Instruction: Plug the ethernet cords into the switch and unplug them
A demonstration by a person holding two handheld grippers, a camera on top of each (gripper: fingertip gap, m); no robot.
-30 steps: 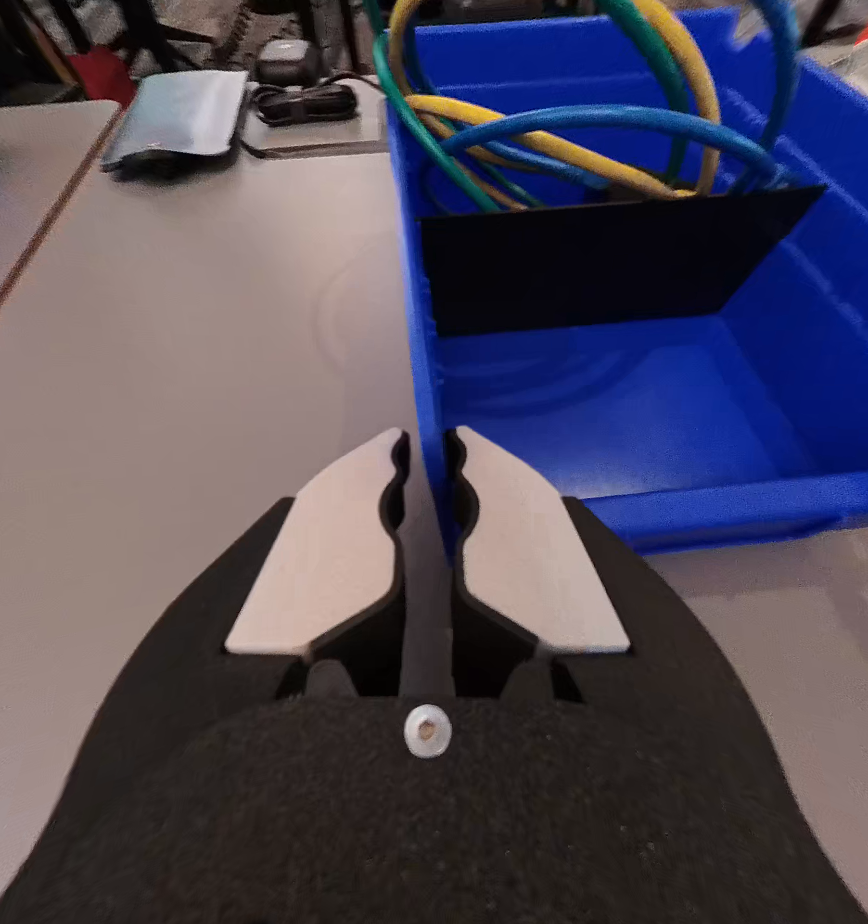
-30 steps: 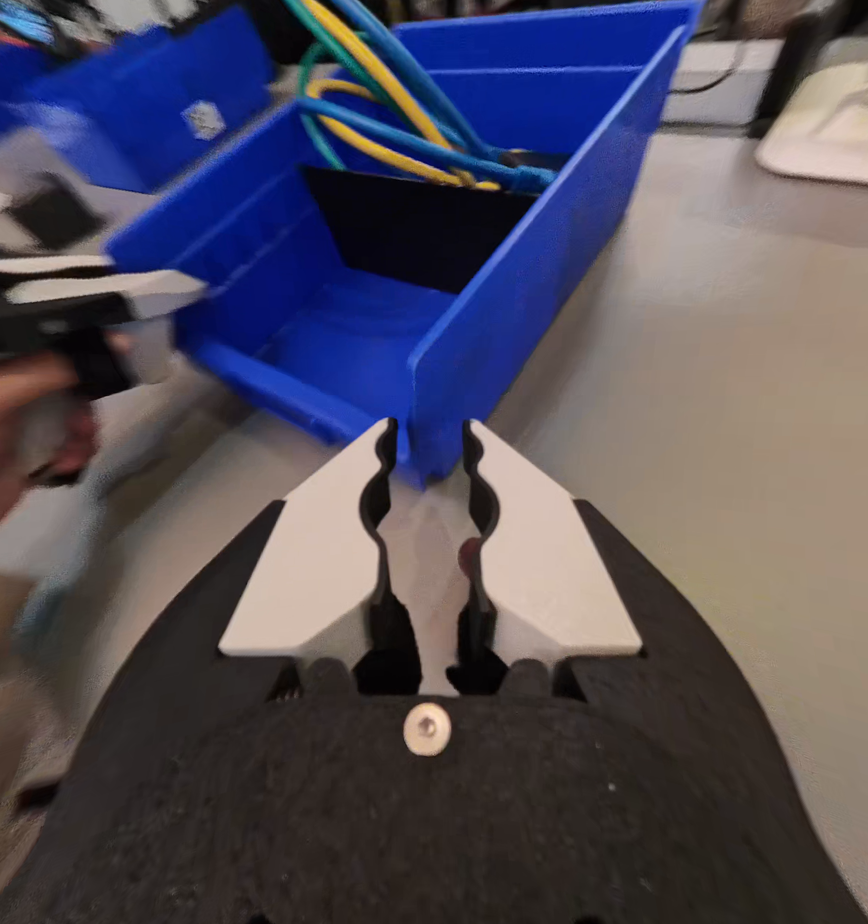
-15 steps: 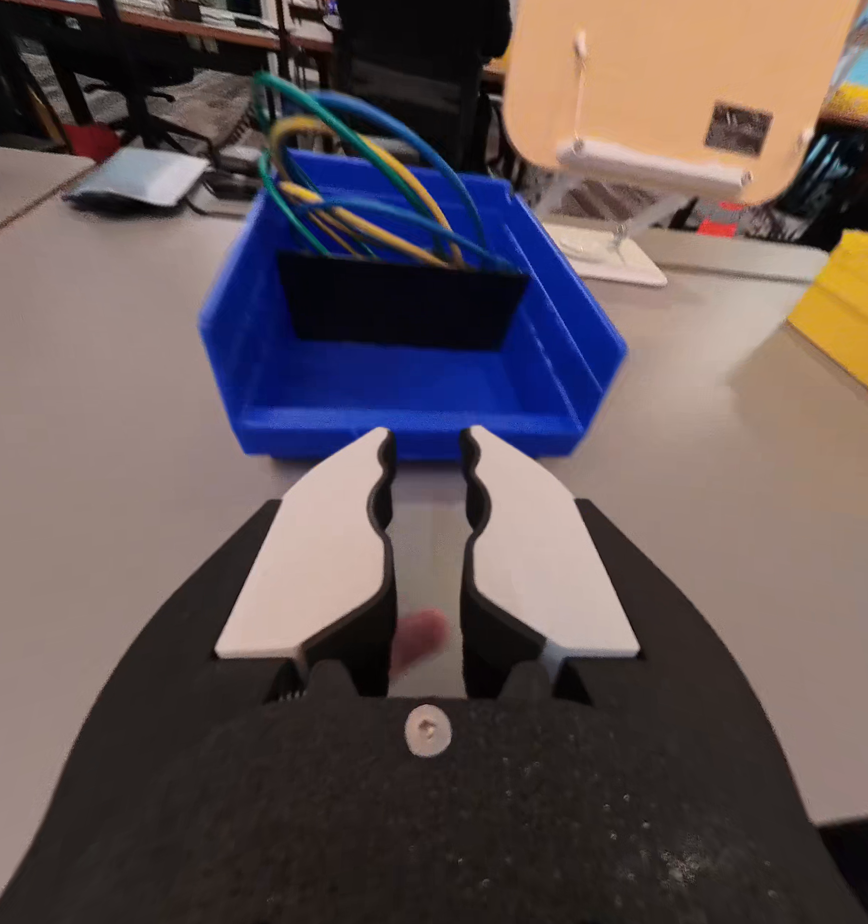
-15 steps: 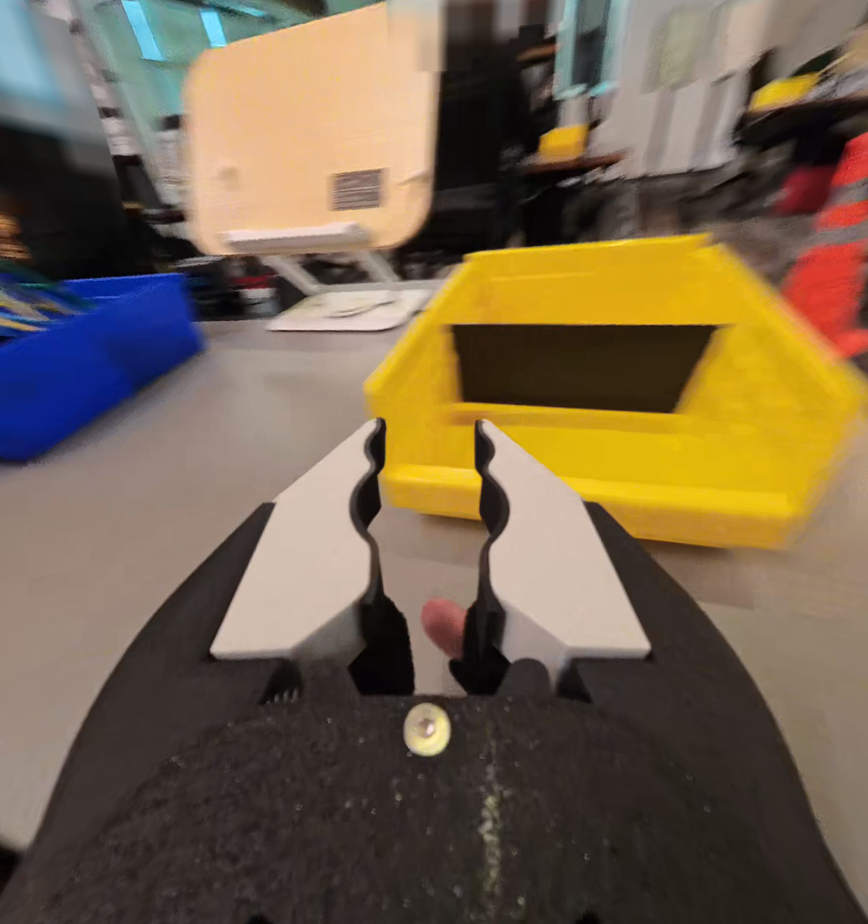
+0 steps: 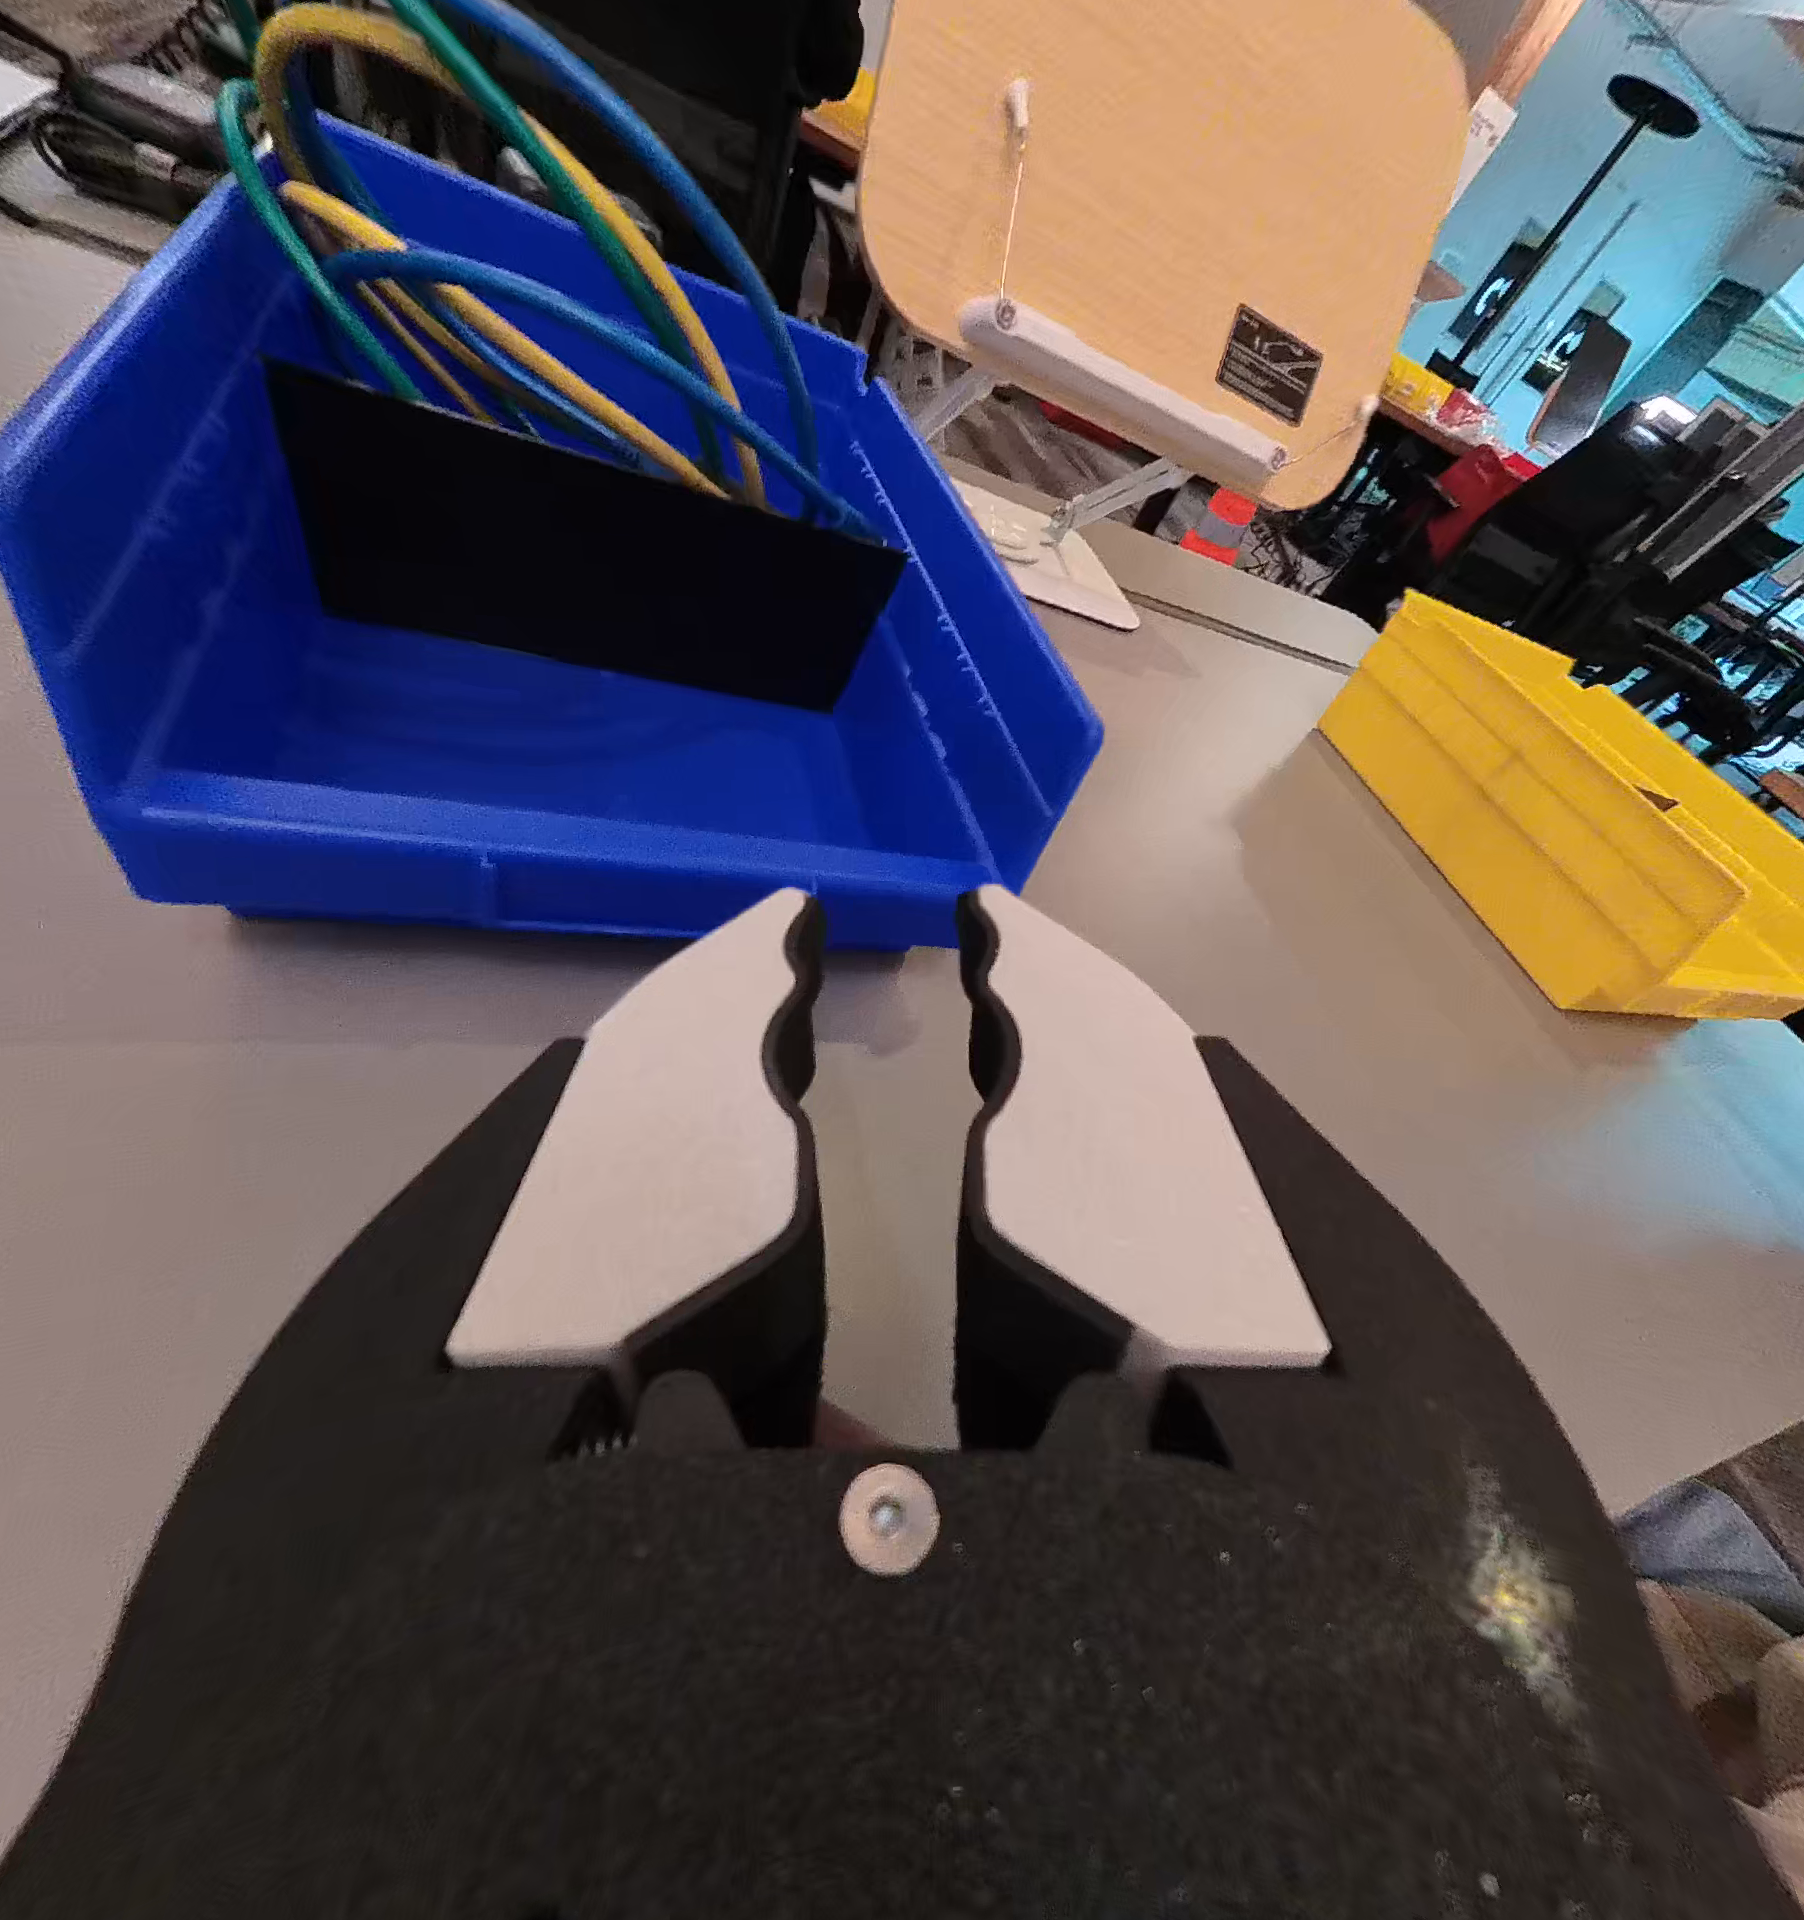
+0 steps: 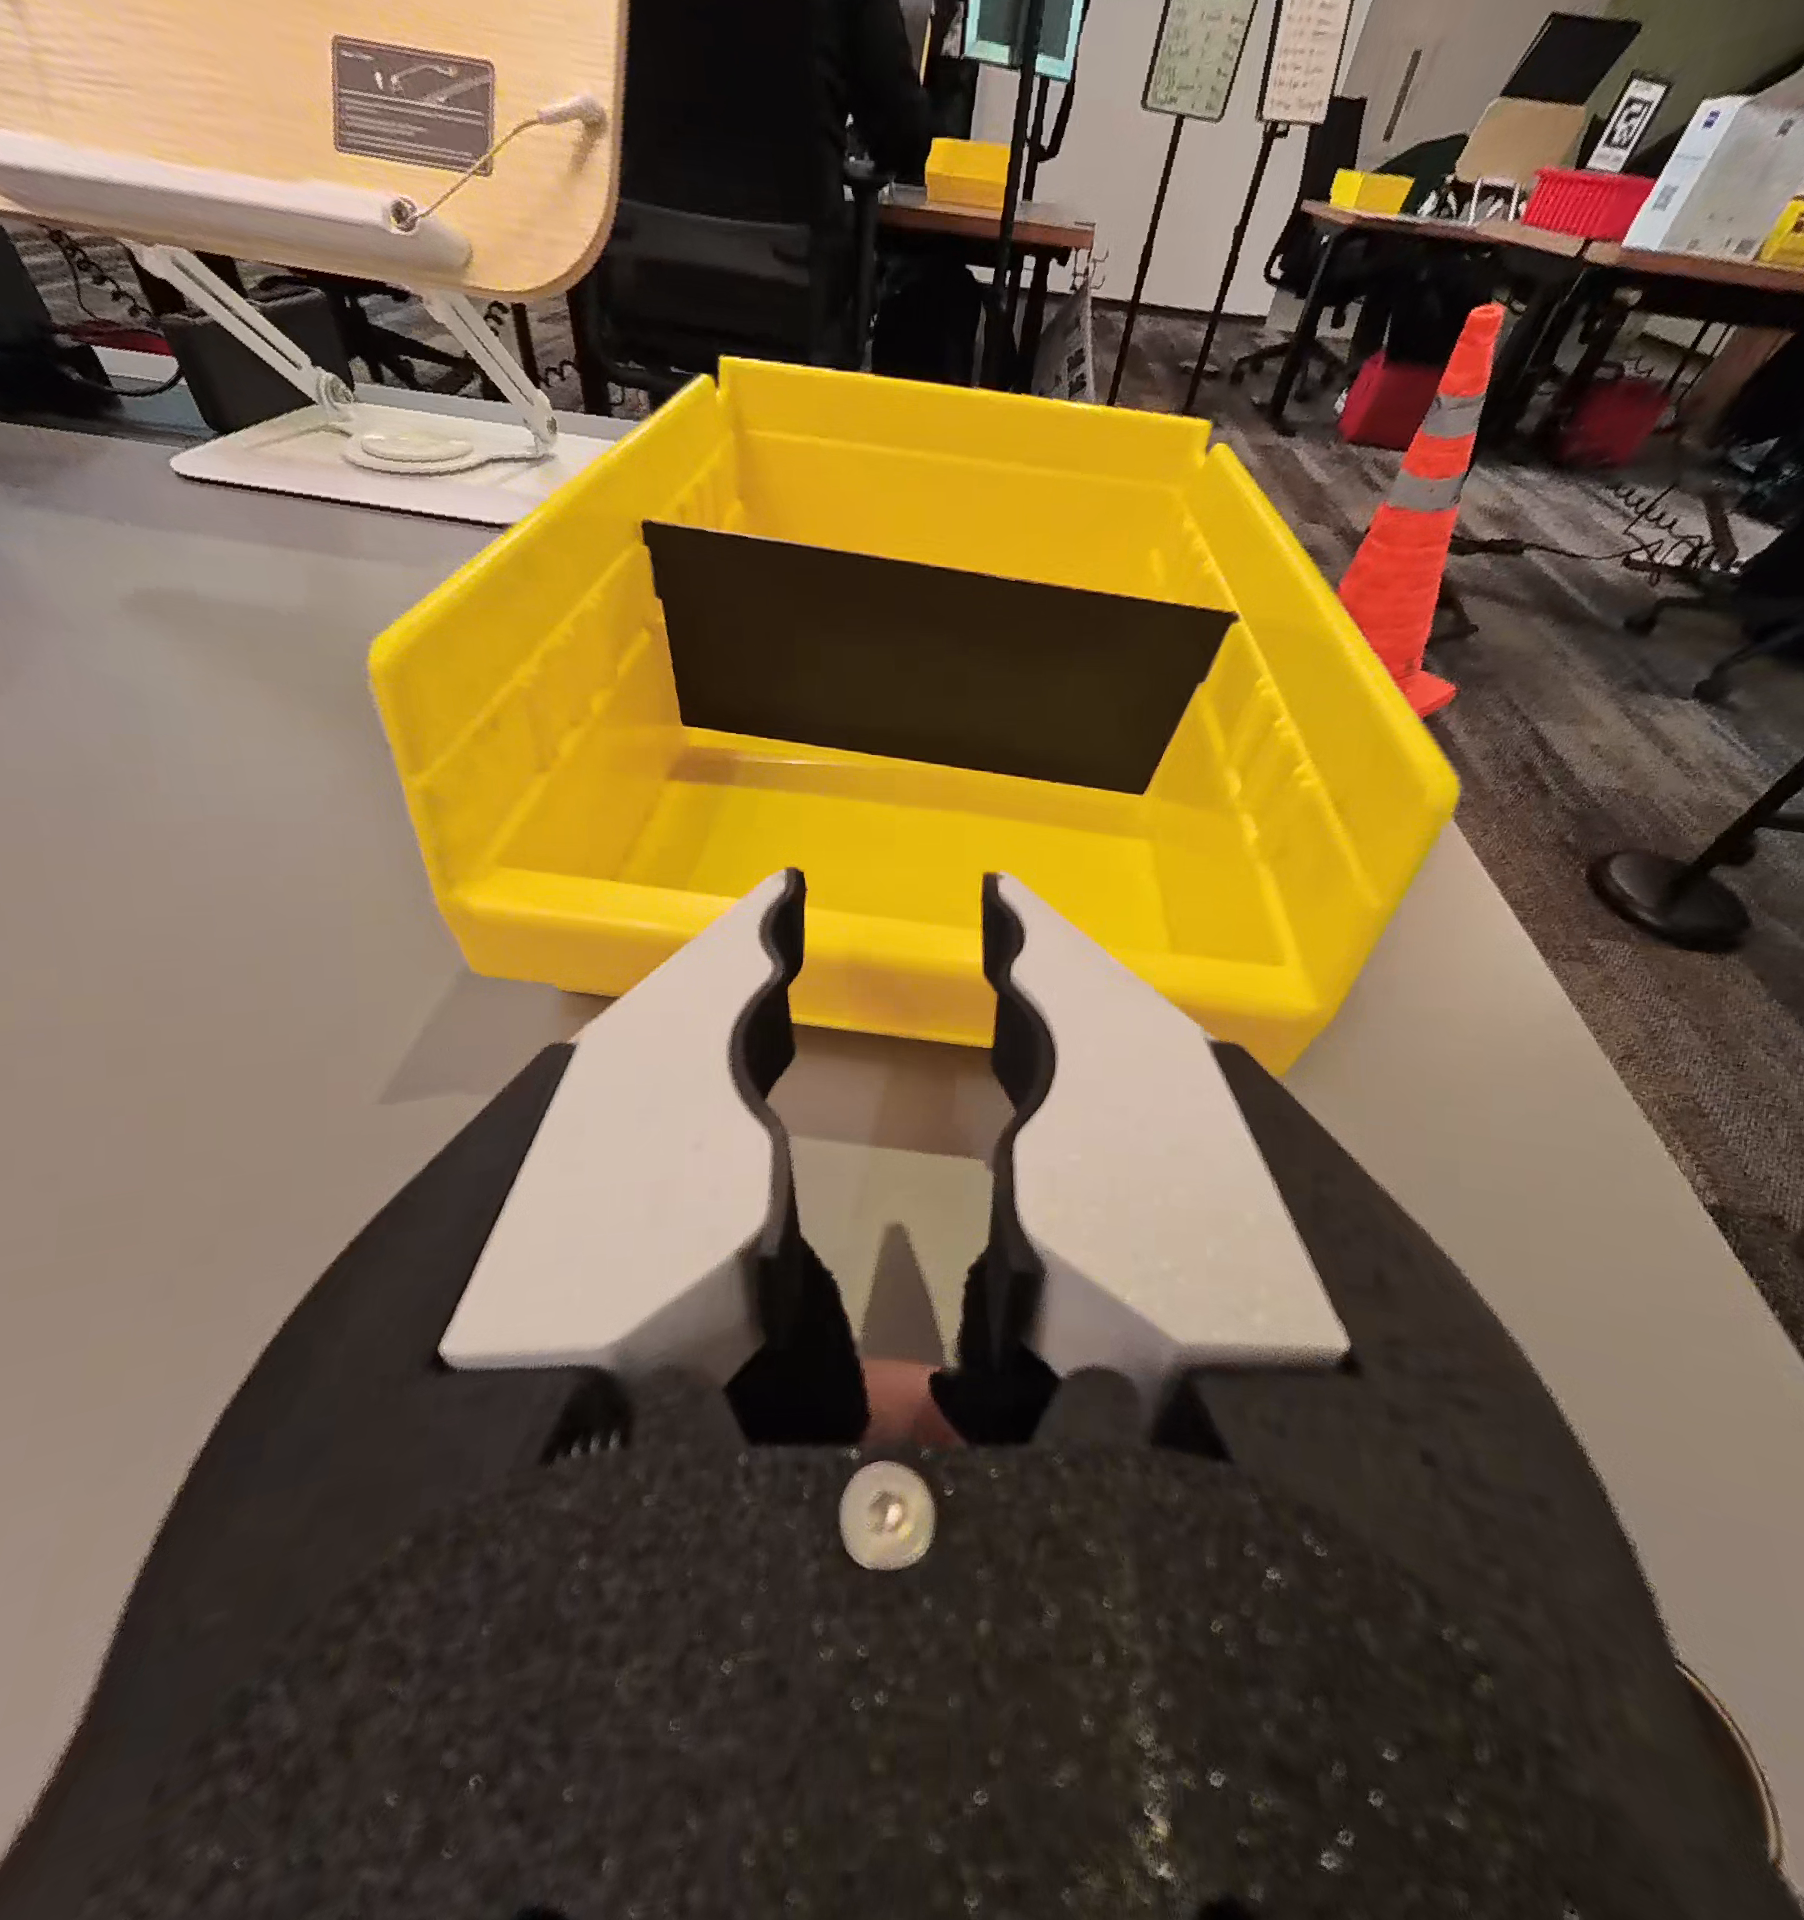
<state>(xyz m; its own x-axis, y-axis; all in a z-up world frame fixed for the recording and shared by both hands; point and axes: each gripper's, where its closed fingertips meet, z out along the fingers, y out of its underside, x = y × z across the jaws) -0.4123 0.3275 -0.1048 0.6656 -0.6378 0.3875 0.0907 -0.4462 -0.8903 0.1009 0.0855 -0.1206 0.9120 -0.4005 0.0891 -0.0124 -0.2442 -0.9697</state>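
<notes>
Ethernet cords [image 5: 524, 312] loop behind the blue bin's [image 5: 524, 862] divider, ahead-left of our nearer left gripper [image 5: 887, 925]; both it and the right gripper [image 6: 893, 894] are narrowly parted, empty

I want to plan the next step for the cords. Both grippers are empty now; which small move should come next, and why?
Probably move the left gripper forward over the blue bin toward the cords. They loop up behind its black divider, and that gripper is open, empty and short of the bin's front. The right gripper faces only the yellow bin, where no cords show.
</notes>
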